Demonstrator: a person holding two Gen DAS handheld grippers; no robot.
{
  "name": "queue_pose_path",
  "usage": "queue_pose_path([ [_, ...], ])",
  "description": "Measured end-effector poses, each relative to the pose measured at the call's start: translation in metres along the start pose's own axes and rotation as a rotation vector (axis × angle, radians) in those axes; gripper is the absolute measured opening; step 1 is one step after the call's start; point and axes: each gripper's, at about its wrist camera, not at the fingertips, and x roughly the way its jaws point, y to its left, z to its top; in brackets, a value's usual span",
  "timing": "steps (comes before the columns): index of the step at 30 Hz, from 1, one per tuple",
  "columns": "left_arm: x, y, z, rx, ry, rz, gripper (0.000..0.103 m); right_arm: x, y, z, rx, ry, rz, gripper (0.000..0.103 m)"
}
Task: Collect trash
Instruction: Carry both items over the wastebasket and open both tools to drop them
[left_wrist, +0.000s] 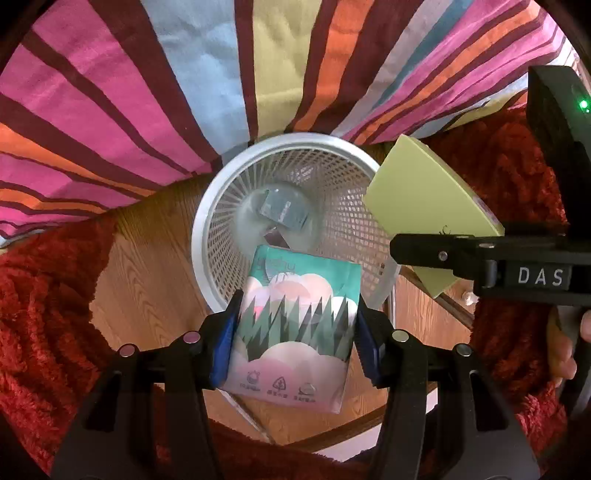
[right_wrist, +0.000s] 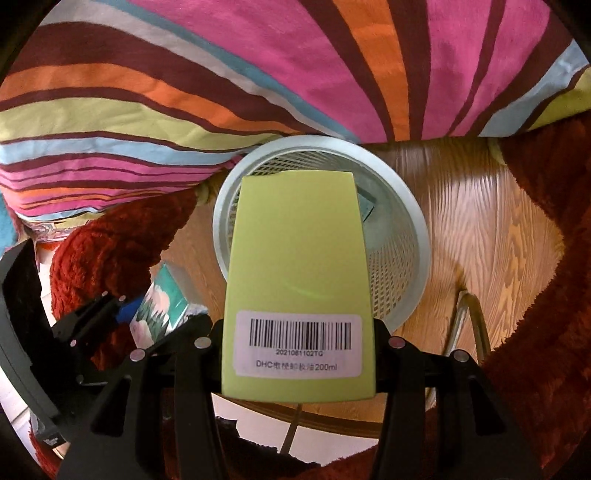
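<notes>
Bin (left_wrist: 295, 221) sits straight ahead of both claws, mouth open toward them, one clear wrapped item already at the bottom. Left claw (left_wrist: 297, 339) is clamped on the tissue pack (left_wrist: 295, 325) across its short sides; pack's long axis points into the bin, far end already over the near rim. Right claw (right_wrist: 299, 354) is clamped on the green box (right_wrist: 299, 280), long axis also aimed at the mouth, far end over the opening. Judgement: left is closer to a clean drop; right comes in from the bin's right edge. Striped bedding (left_wrist: 147, 92) overhangs the far rim, red rug (left_wrist: 44, 314) flanks the wood floor (left_wrist: 147, 266). Risk: both items crowding the mouth at once.
</notes>
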Motion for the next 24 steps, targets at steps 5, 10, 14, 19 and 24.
queue_pose_path([
  [5,0.009,0.002,0.002,-0.005,0.028,0.000,0.054,0.008,0.000,0.004,0.020,0.024,0.003,0.047],
  [10,0.013,0.002,0.005,-0.008,0.050,0.003,0.054,0.014,-0.005,0.009,0.041,0.041,0.004,0.047],
  [14,0.015,0.003,0.007,-0.009,0.068,0.002,0.054,0.018,-0.007,0.009,0.051,0.056,0.006,0.047],
  [19,0.017,0.007,0.007,-0.027,0.088,-0.025,0.055,0.020,-0.007,0.010,0.058,0.064,0.008,0.047],
  [24,0.021,0.010,0.006,-0.043,0.107,-0.015,0.081,0.021,-0.007,0.010,0.060,0.068,0.005,0.053],
])
